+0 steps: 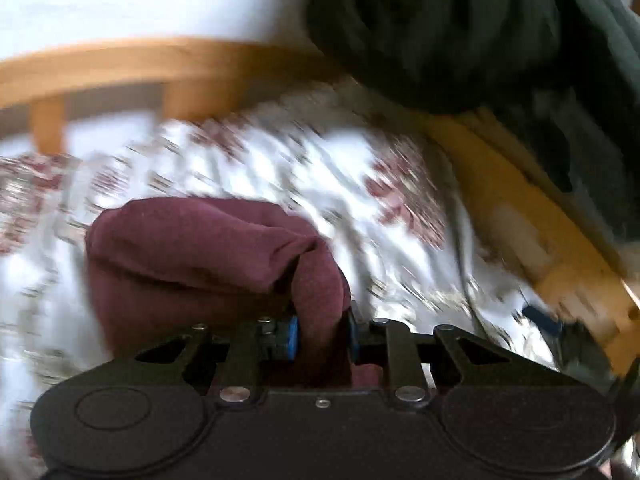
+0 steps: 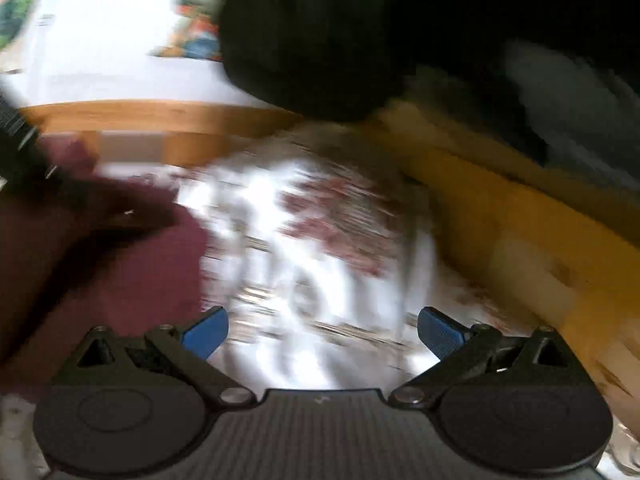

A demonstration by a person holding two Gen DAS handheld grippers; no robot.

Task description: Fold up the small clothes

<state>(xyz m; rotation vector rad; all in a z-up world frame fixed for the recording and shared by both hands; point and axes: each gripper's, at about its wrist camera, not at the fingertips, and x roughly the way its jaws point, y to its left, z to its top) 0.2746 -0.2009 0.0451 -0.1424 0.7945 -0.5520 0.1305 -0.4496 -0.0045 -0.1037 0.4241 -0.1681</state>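
Observation:
A maroon garment (image 1: 192,248) hangs bunched above the floral cloth, blurred by motion. My left gripper (image 1: 322,336) is shut on a fold of it, and the fabric fills the narrow gap between the blue pads (image 1: 292,338). In the right wrist view the same maroon garment (image 2: 132,280) lies at the left, partly behind a dark blurred shape. My right gripper (image 2: 322,328) is open, its blue fingertips (image 2: 206,330) wide apart with nothing between them, over the floral cloth just right of the garment.
A white cloth with a red floral print (image 1: 280,168) covers the surface. Wooden rails run along the back (image 1: 140,68) and down the right side (image 1: 540,220). A dark bulky garment (image 1: 440,32) drapes over the corner where they meet. A white wall with a colourful picture (image 2: 196,40) lies beyond.

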